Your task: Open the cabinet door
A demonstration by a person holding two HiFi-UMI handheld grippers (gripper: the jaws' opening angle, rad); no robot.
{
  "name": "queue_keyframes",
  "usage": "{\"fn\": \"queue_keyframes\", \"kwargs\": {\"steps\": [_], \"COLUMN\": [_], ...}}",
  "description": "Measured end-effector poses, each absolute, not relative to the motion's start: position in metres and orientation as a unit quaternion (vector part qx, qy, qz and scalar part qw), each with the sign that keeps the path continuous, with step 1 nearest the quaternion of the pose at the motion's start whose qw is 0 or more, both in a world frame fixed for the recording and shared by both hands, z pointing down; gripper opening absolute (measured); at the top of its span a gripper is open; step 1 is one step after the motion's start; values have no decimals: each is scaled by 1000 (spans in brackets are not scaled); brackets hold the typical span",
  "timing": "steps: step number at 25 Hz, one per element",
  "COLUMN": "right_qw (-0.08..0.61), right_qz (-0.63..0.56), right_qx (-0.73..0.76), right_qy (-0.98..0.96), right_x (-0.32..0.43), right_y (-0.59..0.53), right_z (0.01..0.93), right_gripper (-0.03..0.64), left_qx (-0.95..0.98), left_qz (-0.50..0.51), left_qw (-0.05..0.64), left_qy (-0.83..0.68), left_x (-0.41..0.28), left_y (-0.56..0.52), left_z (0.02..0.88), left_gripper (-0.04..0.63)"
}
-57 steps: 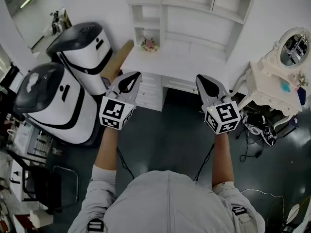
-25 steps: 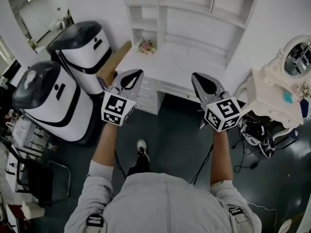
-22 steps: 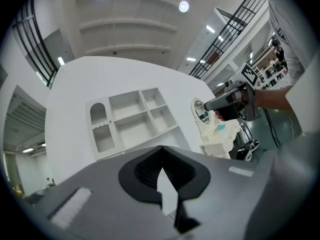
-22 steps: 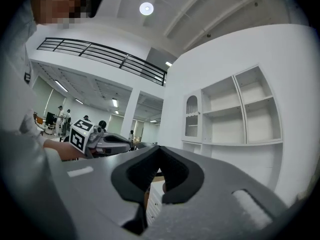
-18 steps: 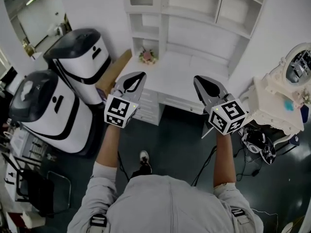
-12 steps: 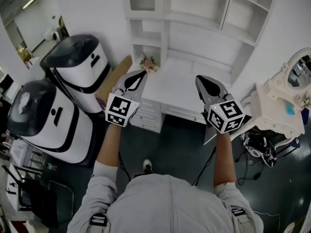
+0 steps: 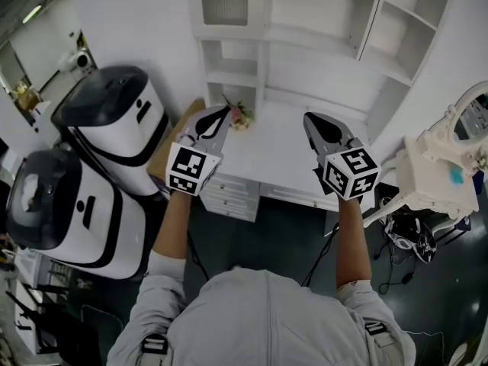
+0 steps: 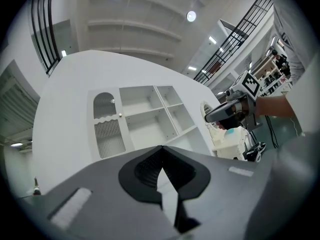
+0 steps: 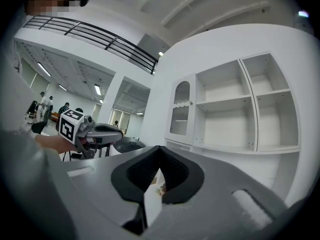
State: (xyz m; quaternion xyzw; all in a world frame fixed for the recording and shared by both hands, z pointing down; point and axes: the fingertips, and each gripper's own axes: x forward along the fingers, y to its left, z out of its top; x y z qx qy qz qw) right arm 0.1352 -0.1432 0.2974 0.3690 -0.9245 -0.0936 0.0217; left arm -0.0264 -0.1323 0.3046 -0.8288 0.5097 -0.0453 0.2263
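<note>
So the person is standing right in front of the white desk (image 7: 286,155) with a gripper in each hand, both held out over its front part and pointing toward the back of it. The left gripper (image 7: 221,116) is over the desk's left end, tip just beside the little bunch of flowers (image 7: 243,116) sitting there. Its jaws are pressed together with nothing between them, just a thin slit of daylight in its own view. The right gripper (image 7: 309,120) is over the desk's right half, also squeezed closed and empty. The cabinet door (image 7: 226,1) is the ribbed, arch-topped panel in the hutch that stands on the back of the desk. It sits high above the desk's left end and looks flush with its frame, so closed as far as I can tell. It has a small round knob (image 9: 190,103) on the edge facing the open shelves (image 7: 324,10), which fill the rest of the hutch above the desk's middle and right. Neither gripper touches the door; both are well below it. Under the desk's left end there's a stack of drawers (image 7: 229,197). Left of the desk stand two chunky white-and-black machines (image 7: 114,124), and right of it there's an ornate white vanity (image 7: 438,178).
</note>
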Motion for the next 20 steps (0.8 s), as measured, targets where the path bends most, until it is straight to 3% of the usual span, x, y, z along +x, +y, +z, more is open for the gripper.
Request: {"fn": "queue_keyframes", "kwargs": {"steps": [20], "right_qw": [30], "right_qz": [-74], "right_qx": [392], "right_qy": [-916], "right_x": [81], "right_y": [-224], "right_z": [297], "right_gripper": [2], "left_qx": [-842], "left_qz": [-35], "left_qw": [194], "left_qy": [501], "left_x": [-86], "left_y": [-220], "left_z": [309], "left_gripper": [18]}}
